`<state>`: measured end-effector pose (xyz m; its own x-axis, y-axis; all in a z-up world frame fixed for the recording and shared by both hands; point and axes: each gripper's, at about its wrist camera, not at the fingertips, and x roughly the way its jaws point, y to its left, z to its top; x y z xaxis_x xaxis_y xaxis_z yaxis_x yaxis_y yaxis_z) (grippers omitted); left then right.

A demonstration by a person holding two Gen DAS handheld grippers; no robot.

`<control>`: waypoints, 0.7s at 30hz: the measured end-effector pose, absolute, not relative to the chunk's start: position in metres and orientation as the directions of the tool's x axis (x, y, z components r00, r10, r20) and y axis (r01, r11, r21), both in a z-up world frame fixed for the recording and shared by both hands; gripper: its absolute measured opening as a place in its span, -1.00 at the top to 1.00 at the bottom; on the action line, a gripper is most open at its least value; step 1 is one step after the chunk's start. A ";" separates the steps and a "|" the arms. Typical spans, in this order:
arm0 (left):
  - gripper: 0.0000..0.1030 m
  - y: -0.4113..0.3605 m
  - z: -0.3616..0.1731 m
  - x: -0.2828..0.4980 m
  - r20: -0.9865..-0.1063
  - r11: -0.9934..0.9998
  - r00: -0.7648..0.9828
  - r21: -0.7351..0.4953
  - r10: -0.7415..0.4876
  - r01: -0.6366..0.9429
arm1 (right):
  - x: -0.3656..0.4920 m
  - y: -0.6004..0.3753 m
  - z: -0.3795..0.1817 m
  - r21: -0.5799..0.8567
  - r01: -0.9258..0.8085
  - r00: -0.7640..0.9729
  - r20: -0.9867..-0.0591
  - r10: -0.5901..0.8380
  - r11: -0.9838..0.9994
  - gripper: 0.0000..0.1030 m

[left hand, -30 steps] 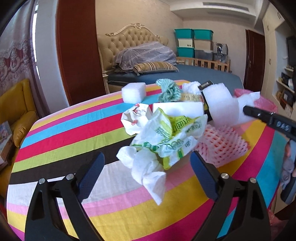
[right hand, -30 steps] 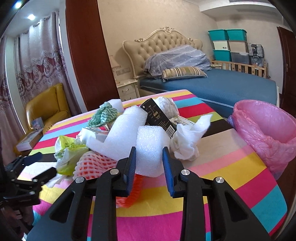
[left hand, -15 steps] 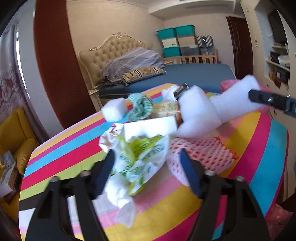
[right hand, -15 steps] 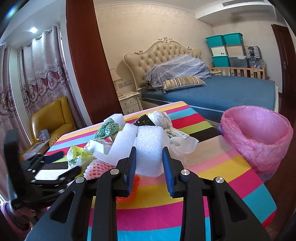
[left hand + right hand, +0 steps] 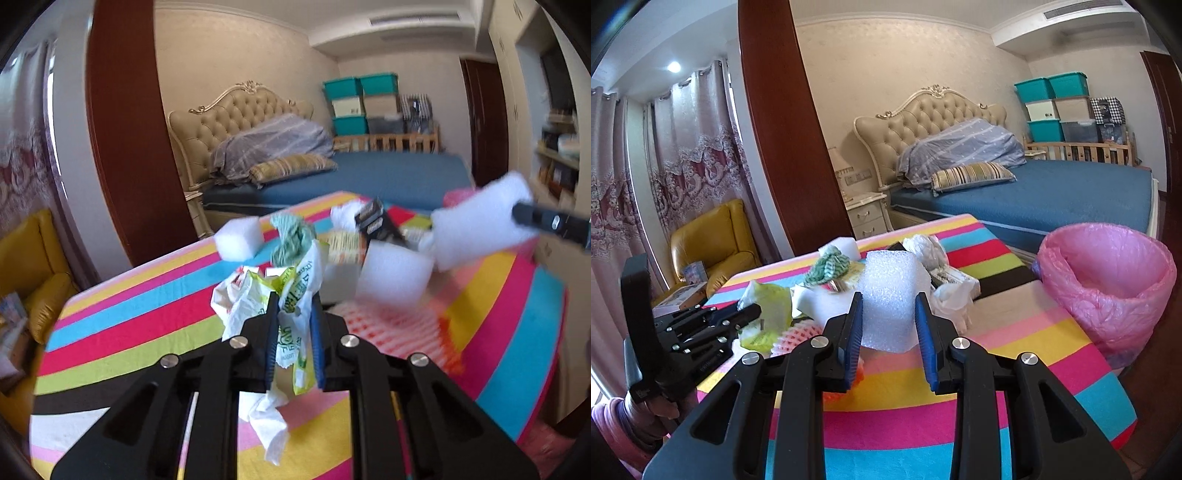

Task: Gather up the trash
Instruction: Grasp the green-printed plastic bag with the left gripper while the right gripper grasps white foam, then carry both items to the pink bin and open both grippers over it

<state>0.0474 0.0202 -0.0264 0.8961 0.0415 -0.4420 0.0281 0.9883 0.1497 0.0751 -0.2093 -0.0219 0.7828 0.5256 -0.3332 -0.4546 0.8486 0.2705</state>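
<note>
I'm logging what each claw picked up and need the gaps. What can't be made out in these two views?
- Left wrist view: foam sheet in the right claw is motion-blurred; the frame edge cuts that claw off.
- Left wrist view: print on the plastic wrapper is crumpled, unreadable.
- Right wrist view: bin liner bottom hidden by its rim.

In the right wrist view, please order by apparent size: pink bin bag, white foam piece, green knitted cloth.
1. pink bin bag
2. white foam piece, although it is nearer the camera
3. green knitted cloth
</note>
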 end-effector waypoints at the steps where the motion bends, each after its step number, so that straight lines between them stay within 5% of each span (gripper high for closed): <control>1: 0.70 0.020 -0.022 0.045 -0.436 0.991 0.899 0.131 0.029 0.031 | 0.073 -0.210 -0.019 0.267 -0.456 0.787 -0.324 0.525 0.849 0.44; 14: 0.70 -0.004 -0.004 0.031 -0.395 0.989 0.919 0.130 -0.009 0.065 | 0.041 -0.207 -0.014 0.156 -0.499 0.798 -0.302 0.522 0.852 0.44; 21: 0.69 -0.009 0.007 0.029 -0.393 0.990 0.919 0.111 -0.037 0.088 | 0.026 -0.219 0.003 0.140 -0.530 0.807 -0.219 0.548 0.836 0.44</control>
